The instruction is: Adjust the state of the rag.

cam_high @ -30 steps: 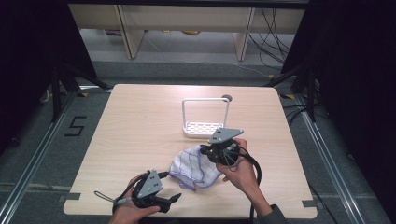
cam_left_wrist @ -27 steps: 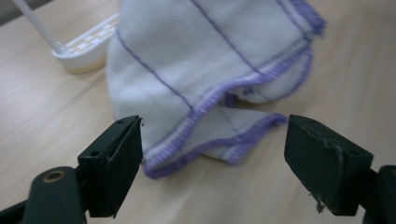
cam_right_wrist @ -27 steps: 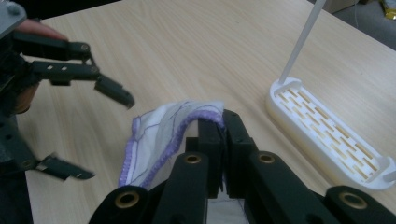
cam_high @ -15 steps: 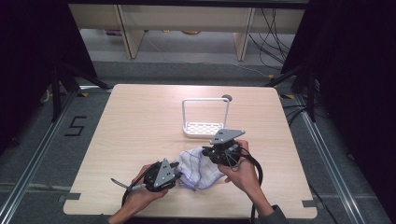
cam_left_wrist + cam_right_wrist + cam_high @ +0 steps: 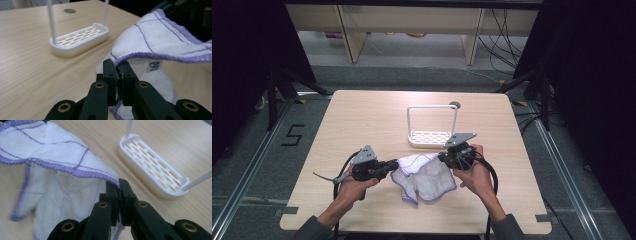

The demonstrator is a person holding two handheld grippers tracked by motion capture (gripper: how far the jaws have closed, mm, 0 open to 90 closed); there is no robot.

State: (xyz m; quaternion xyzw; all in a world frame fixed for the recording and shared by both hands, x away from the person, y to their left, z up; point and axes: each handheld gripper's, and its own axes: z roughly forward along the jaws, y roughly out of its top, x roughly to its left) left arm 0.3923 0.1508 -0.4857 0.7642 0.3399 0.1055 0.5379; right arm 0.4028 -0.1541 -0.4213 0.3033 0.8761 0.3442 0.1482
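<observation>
Two corners of the cloth [image 5: 424,176] were pinched: our left gripper [image 5: 391,166] had just closed on its nine-o'clock corner, our right gripper [image 5: 443,158] clamped the two-o'clock one. It hung between them above the surface [image 5: 362,120], the rack [image 5: 432,136] at twelve.

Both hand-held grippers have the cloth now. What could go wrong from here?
The left hand-held gripper pinches only the purple hem of the cloth, and its jaws have just been closing, so the edge might slip out under tension. The right hand-held gripper also holds just a corner. The white rack stands close behind the cloth, so a swinging fold could catch its thin posts and drag it.
</observation>
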